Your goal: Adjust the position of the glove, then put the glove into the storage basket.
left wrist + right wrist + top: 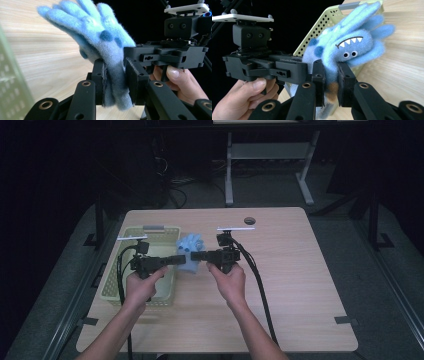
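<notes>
Forearms come in nearest the camera, and from them the scene reads leftward to rightward around the basket (111, 290), a pale green perforated tub on the left part of the wooden table (300, 285). Over the basket's right rim the left gripper (179, 259) points right, its jaws pinching the cuff end of a fuzzy blue glove (190, 251); in the left gripper view that glove (100, 40) is squeezed between the pads with its fingers fanning upward. Just right of the basket, the right gripper (196, 255) points left and meets it, its jaws closed on the same glove (347, 47), whose monster face with teeth and eyes shows in the right gripper view. The glove hangs in the air between the two tools, beside the basket's right edge. The step looks like a two-handed hold or handover; done well, both grips should stay firm on thick fleece, and one should let go only once the other bears the weight, without tugging.
</notes>
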`<state>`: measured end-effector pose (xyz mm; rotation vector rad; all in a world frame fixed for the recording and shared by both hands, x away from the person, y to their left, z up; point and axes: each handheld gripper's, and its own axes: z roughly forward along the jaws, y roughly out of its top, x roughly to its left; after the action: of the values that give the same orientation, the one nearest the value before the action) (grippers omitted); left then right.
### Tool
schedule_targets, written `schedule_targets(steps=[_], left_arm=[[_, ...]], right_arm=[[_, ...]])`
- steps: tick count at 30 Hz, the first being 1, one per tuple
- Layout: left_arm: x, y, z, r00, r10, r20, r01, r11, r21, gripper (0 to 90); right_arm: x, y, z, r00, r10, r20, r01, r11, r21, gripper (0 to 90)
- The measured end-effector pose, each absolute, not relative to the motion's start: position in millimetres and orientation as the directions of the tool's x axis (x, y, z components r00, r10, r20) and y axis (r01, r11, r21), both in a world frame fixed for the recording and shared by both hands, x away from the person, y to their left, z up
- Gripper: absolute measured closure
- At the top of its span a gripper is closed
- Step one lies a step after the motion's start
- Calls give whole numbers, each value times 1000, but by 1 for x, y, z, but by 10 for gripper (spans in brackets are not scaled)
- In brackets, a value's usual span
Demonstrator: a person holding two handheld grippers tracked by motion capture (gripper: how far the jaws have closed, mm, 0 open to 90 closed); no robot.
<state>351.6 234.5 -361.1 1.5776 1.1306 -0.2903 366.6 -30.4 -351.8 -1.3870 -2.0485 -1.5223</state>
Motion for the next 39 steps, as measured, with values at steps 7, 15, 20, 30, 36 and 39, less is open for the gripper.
schedule_targets(steps=[7,15,20,30,36,39], left_arm=[[352,244,-360,503,510,-698,778,84,622,698],[352,257,-363,492,511,-705,778,105,619,698],[350,267,-363,485,517,-706,777,116,619,698],[346,286,-363,471,534,-702,771,136,622,699],[347,295,-365,462,548,-698,772,140,620,699],[347,301,-365,448,549,-706,776,154,612,699]], right_arm=[[370,-21,-352,-523,526,671,792,9,610,785],[374,-7,-353,-528,525,668,794,25,608,787],[376,2,-353,-539,517,665,789,32,614,788],[381,23,-353,-553,495,670,789,53,612,787],[383,32,-357,-550,481,683,796,57,602,787],[386,38,-359,-553,475,685,796,56,603,787]])
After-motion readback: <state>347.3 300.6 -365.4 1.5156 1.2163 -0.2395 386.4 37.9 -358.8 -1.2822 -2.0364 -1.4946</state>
